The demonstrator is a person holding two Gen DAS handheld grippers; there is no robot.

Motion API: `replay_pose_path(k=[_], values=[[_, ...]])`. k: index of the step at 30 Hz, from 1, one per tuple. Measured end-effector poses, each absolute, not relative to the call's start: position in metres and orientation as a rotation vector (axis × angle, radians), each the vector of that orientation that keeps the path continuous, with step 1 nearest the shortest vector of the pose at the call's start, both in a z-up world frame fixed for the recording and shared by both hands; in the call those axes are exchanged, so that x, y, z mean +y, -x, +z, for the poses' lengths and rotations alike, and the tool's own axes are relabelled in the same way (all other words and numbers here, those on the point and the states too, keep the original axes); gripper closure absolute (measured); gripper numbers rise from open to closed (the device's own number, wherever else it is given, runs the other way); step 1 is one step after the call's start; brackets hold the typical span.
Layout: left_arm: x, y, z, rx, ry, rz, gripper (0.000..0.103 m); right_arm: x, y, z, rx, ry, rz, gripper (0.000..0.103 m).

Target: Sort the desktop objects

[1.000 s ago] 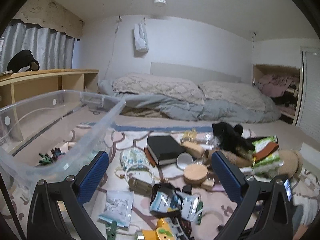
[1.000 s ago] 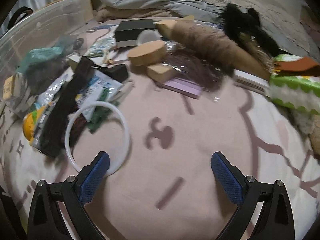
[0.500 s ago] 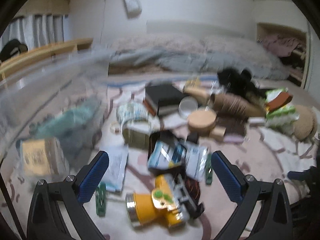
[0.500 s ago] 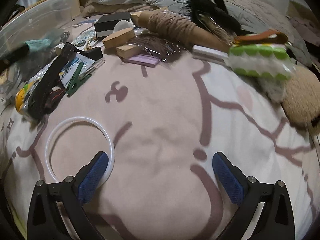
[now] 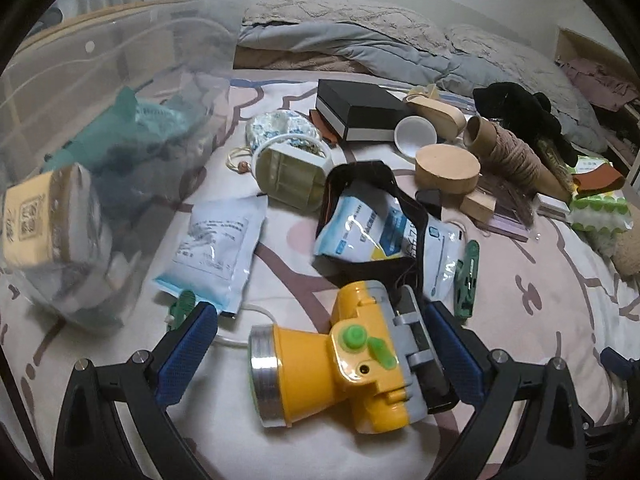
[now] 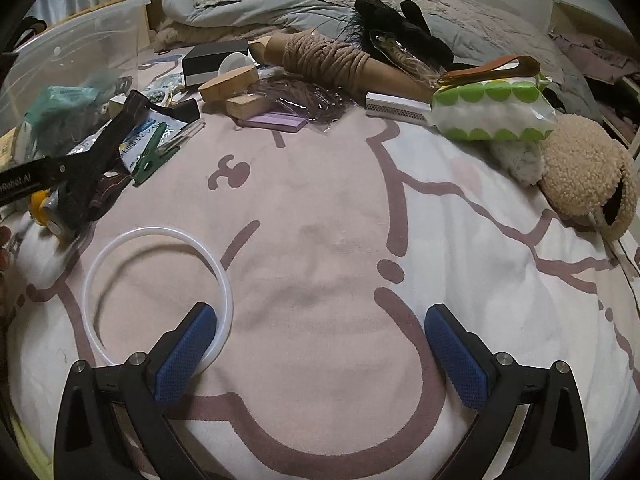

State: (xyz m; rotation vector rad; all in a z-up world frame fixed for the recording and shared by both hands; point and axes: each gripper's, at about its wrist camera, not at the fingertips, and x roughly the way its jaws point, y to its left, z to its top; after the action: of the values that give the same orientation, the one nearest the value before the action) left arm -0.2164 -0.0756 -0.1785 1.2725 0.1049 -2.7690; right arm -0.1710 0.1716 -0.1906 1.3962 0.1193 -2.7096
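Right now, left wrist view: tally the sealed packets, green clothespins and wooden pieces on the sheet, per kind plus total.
Sealed packets: 3, one white, two blue-and-white.
Green clothespins: 2.
Wooden pieces: 3, a round box, an oval one, a small block.
Total: 8.

Black gripper (image 6: 320,344), blue textured pads (image 6: 186,350).
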Motion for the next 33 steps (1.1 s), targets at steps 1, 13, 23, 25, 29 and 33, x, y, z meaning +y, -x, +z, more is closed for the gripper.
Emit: replay_pose_path(k=[1, 13, 23, 25, 29, 33], values=[[-0.075, 0.216, -0.179, 0.111, -1.275, -2.767, 0.000, 0.170, 0.173, -0.191, 0.121, -1.393, -2.712, 0.000], [-0.083, 0.203, -0.185, 0.316, -1.340, -2.782, 0.008, 0.168, 0.173, -0.192, 0.120, -1.372, -2.724, 0.000], [-0.076, 0.193, -0.181, 0.284, -1.339, -2.811, 0.017, 0.169, 0.173, -0.191, 0.120, -1.368, -2.727, 0.000], [-0.076, 0.188, -0.180, 0.280, -1.336, -2.816, 0.018, 0.169, 0.173, -0.191, 0.119, -1.368, -2.727, 0.000], [-0.074, 0.174, -0.177, 0.300, -1.326, -2.819, 0.018, 0.169, 0.173, -0.191, 0.119, -1.366, -2.728, 0.000], [-0.069, 0.156, -0.175, 0.300, -1.326, -2.823, 0.018, 0.169, 0.173, -0.191, 0.119, -1.366, -2.728, 0.000]])
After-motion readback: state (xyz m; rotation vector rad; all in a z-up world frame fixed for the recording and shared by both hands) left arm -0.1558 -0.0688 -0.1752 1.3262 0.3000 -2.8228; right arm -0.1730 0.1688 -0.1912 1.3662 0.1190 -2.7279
